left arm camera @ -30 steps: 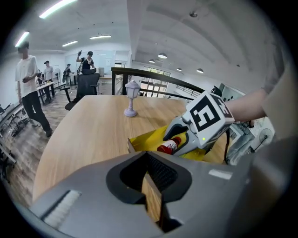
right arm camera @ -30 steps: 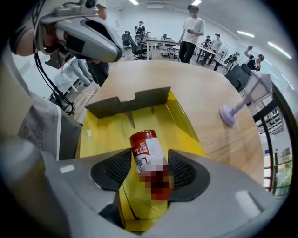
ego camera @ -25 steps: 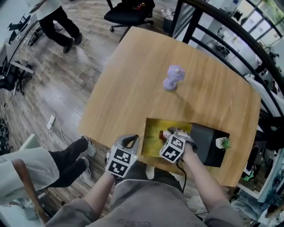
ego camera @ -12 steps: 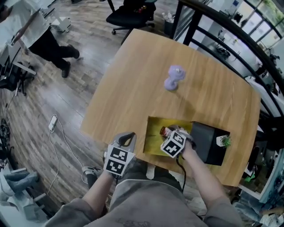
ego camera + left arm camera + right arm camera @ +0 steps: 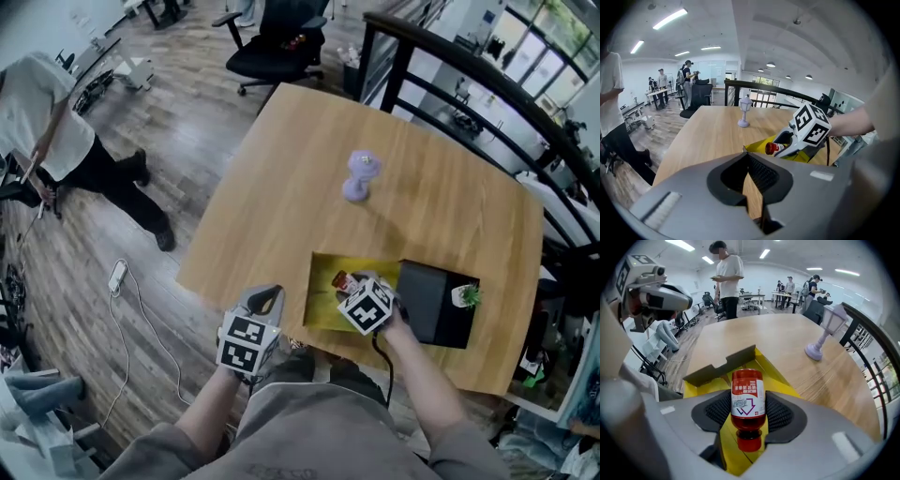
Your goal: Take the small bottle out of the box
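While the right gripper [image 5: 748,412] clamps the small bottle [image 5: 748,397] low over the open box [image 5: 776,377] and the left gripper [image 5: 752,187] idles with jaws together, extraction appears under way; next, raise it clear of the walls.

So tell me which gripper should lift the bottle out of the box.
Right. The right gripper grips the bottle over the box; the left gripper is empty, apart from it.

small bottle [image 5: 748,401] 1 | yellow box [image 5: 323,311] 1 | black box [image 5: 431,307] 1 | purple lantern [image 5: 357,176] 1 | potted plant [image 5: 465,296] 1 | grippers 2: left gripper [image 5: 265,298], right gripper [image 5: 356,283]
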{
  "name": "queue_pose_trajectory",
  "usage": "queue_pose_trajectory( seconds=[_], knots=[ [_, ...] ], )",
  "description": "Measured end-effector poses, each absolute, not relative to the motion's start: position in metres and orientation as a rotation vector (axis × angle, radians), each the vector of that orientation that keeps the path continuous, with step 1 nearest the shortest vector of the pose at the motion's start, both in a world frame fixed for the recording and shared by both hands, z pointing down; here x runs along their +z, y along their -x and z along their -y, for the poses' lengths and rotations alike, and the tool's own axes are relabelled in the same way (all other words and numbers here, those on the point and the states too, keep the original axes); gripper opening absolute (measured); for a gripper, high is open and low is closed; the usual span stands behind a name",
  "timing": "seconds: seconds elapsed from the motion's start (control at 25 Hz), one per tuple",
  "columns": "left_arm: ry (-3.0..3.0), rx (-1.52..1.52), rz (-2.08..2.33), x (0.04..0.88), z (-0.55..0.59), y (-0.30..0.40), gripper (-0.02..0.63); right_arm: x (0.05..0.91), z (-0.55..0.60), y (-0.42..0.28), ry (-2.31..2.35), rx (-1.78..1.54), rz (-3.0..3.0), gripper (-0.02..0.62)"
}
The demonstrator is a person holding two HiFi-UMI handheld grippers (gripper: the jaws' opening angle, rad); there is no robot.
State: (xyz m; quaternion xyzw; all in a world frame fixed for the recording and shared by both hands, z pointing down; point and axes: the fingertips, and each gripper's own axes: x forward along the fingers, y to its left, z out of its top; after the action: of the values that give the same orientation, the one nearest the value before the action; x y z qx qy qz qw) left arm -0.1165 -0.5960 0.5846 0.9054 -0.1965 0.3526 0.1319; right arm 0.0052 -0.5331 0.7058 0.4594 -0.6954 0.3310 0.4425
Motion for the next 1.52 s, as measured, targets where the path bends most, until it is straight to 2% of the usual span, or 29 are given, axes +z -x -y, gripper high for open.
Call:
queue_pose_trajectory(
  seconds=[0.32,0.96,1.28,1.52],
  knots=[
    [-2.724,0.917,0.606,0.539,0.612,0.102,0.002,0.599,0.562,-0.016,-1.431,0.756,1.922,0.229],
    [-3.120,0.361,0.693,0.339,0.627,0.051,0.002,0.336,0.538,-0.063,-2.041,0.167,2.184,0.230],
    [-3.176,0.230,0.650,0.296,0.596,0.039,0.002,0.263,0.482,-0.077,-2.277,0.014,2.222,0.230],
    [-3.166,0.210,0.602,0.287,0.581,0.039,0.002,0.253,0.438,-0.095,-2.395,-0.010,2.139,0.230]
  ],
)
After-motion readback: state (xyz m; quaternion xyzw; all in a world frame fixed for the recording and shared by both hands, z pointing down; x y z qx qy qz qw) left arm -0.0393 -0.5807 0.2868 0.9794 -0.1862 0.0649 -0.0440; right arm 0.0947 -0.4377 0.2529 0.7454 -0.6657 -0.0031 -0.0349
